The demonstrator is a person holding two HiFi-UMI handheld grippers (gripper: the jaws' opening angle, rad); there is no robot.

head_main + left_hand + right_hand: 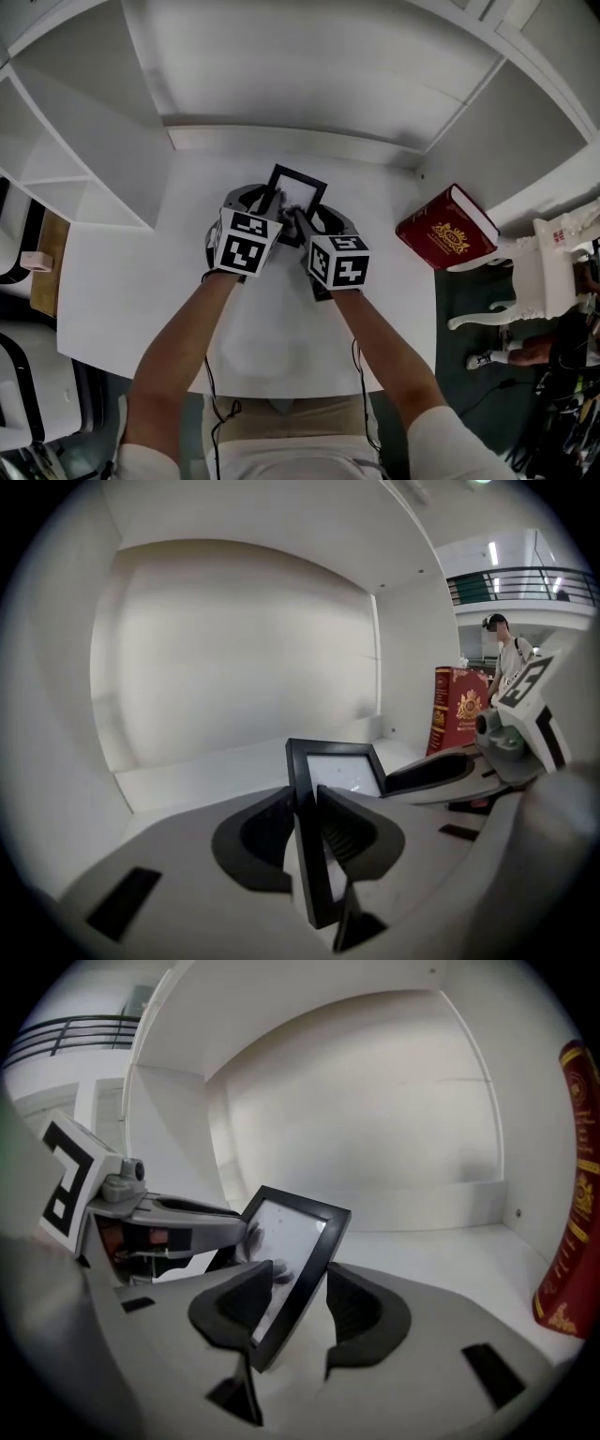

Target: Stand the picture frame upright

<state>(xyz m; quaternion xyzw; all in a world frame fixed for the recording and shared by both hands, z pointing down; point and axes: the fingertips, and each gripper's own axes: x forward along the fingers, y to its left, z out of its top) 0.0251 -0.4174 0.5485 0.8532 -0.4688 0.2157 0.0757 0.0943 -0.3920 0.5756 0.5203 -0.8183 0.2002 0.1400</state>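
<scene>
left gripper (305, 803) clamps picture frame (343, 771) edge, right gripper (300, 1290) loosely straddles opposite edge.

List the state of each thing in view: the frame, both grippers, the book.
picture frame: tilted, gripped at one edge, not standing on its own; its lower end is hidden.
left gripper: shut on the picture frame's edge.
right gripper: open, jaws either side of the picture frame, with a gap at one pad.
red book: closed, standing upright, untouched.
</scene>
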